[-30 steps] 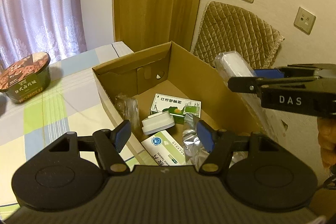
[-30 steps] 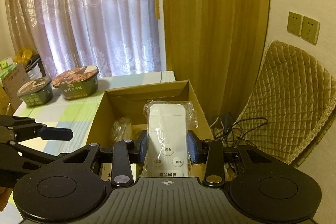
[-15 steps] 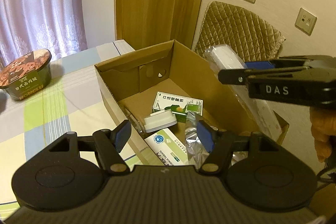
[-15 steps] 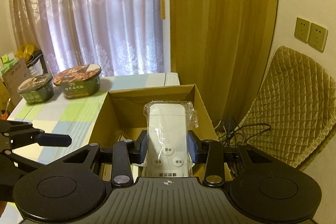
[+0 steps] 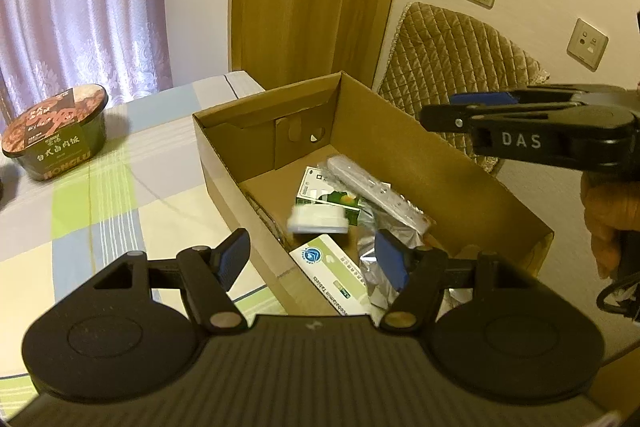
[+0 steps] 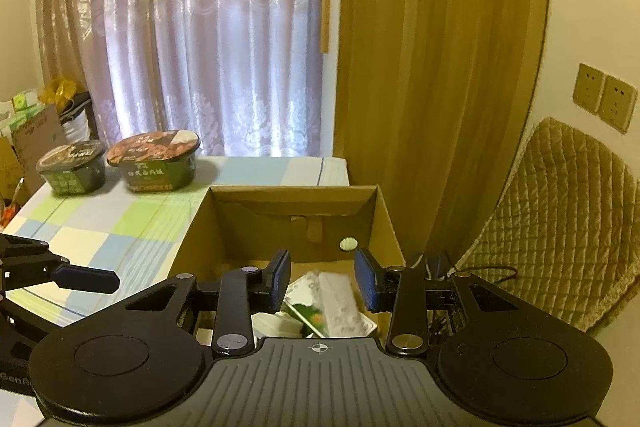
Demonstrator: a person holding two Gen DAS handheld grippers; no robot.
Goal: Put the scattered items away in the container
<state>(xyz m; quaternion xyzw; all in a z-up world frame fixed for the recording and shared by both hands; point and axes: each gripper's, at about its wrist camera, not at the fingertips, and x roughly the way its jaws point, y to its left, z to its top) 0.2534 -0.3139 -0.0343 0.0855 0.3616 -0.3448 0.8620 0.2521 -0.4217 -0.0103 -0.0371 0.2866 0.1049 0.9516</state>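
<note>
The open cardboard box stands at the table's right end. Inside lie a white remote in clear plastic, a green and white medicine box, a white round lid-like item, a white tablet box and silver foil. The remote rests slanted over the green box. My right gripper hangs open above the box with nothing between its fingers; it also shows from the side. My left gripper is open over the box's near corner.
Two instant-meal bowls stand on the checked tablecloth at the far left. A quilted chair back and cables are beyond the box on the right. Curtains and a wooden door close the back.
My right gripper has opened and let go of the wrapped remote, which has dropped into the box onto the green medicine box. The left gripper has barely shifted.
</note>
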